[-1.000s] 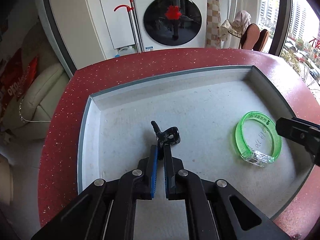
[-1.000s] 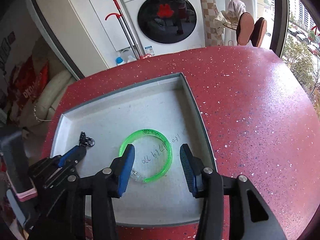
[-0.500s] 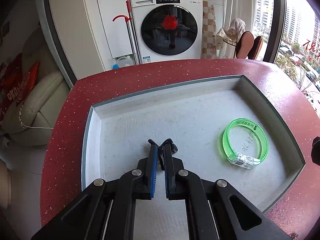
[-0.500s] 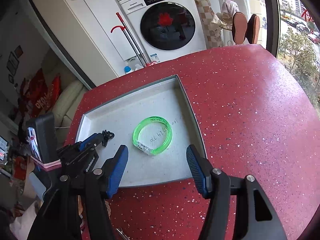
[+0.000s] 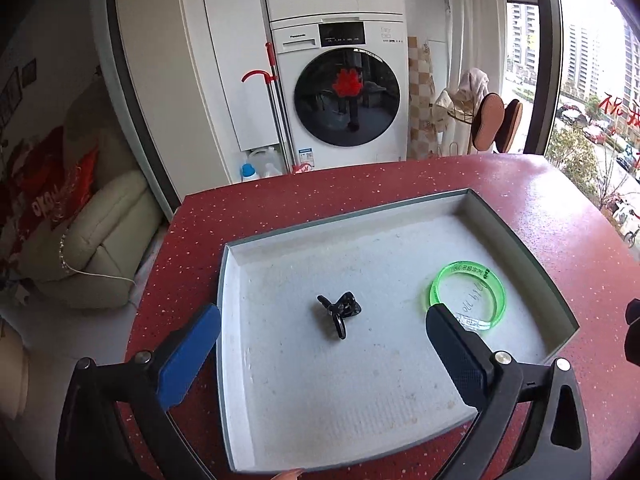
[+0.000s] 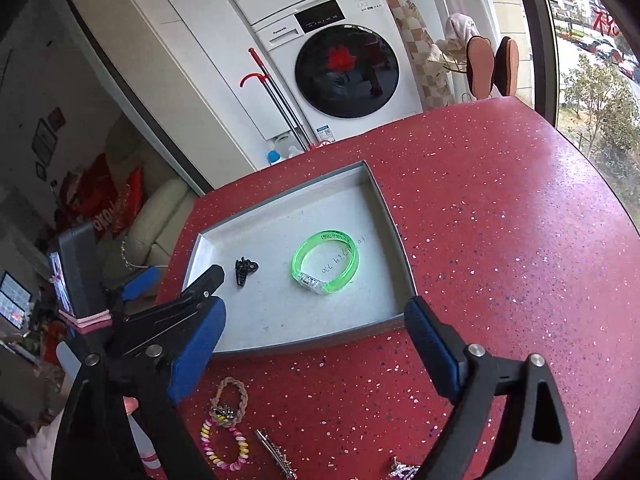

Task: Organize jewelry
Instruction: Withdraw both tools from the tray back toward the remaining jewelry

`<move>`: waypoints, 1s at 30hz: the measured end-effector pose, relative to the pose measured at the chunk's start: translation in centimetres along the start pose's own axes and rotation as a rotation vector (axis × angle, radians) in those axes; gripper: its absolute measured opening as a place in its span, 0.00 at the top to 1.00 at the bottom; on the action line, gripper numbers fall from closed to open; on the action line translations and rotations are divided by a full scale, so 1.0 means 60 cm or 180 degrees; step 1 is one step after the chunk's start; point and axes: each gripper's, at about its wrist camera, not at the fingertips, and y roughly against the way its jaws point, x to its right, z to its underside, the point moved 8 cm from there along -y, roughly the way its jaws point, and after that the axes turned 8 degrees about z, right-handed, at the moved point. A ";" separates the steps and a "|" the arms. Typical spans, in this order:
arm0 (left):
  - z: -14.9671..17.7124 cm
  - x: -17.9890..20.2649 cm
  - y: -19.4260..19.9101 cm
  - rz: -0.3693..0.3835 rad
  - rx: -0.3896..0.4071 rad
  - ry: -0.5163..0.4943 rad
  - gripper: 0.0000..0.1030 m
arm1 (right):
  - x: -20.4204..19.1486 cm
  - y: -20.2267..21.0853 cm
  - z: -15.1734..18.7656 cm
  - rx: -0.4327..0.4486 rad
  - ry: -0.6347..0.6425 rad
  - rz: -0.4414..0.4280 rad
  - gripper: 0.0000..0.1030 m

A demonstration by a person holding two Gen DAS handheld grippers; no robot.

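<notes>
Both grippers, left (image 5: 322,354) and right (image 6: 314,342), just finished opening and are spread wide, nothing between them. Black clip (image 5: 339,309) and green bangle (image 5: 467,295) lie in the tray (image 5: 516,240). Next I'd go for the braided bracelet (image 6: 229,400) on the counter.

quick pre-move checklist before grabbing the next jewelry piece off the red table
1. left gripper empty, jaws just opened: ok
2. right gripper empty, jaws just opened wide: ok
3. small black clip lying free in the shallow grey tray: ok
4. translucent green bangle in the tray, apart from the clip: ok
5. braided brown bracelet, pink-and-yellow beaded bracelet and silver hair clip outside the tray: not ok
6. pieces untangled: cannot tell
</notes>
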 end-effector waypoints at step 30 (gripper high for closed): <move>0.305 -0.022 0.159 0.0252 -0.0417 0.0449 0.00 | 0.095 0.089 0.255 -0.0396 0.0509 0.0609 0.00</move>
